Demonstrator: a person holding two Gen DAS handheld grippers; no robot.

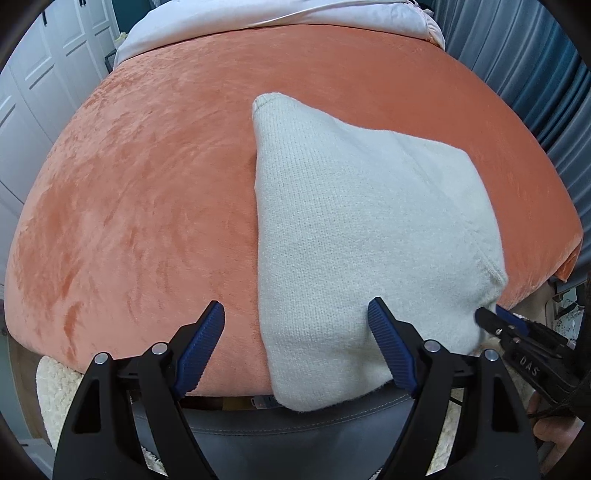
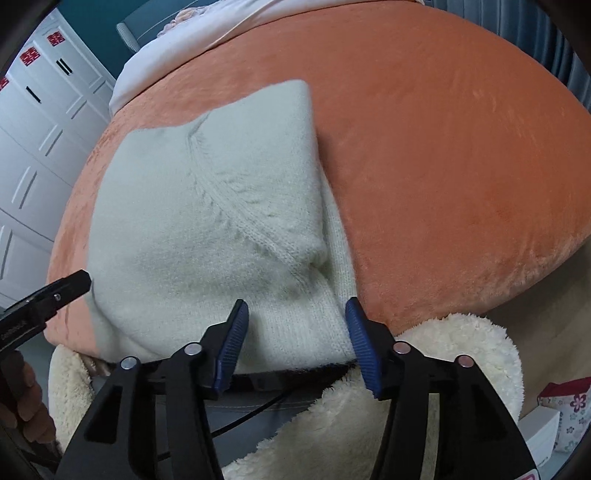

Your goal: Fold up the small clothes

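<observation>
A pale cream knitted garment (image 1: pixel 362 236) lies folded on the orange velvet surface (image 1: pixel 147 184), its near edge hanging over the front. It also shows in the right wrist view (image 2: pixel 207 229), with a folded-over layer and a seam on top. My left gripper (image 1: pixel 297 317) is open, jaws wide apart, above the garment's near left corner. My right gripper (image 2: pixel 295 314) is open, its jaws either side of the garment's near right edge. The right gripper also shows in the left wrist view (image 1: pixel 495 317), at the garment's right corner; its jaw state is unclear there.
A white quilt (image 1: pixel 280 14) lies at the far end of the orange surface. White cupboard doors (image 2: pixel 33 147) stand to the left, grey curtains (image 1: pixel 554 92) to the right. A fluffy cream fabric (image 2: pixel 443 369) lies below the front edge. A flowered box (image 2: pixel 569 410) sits low right.
</observation>
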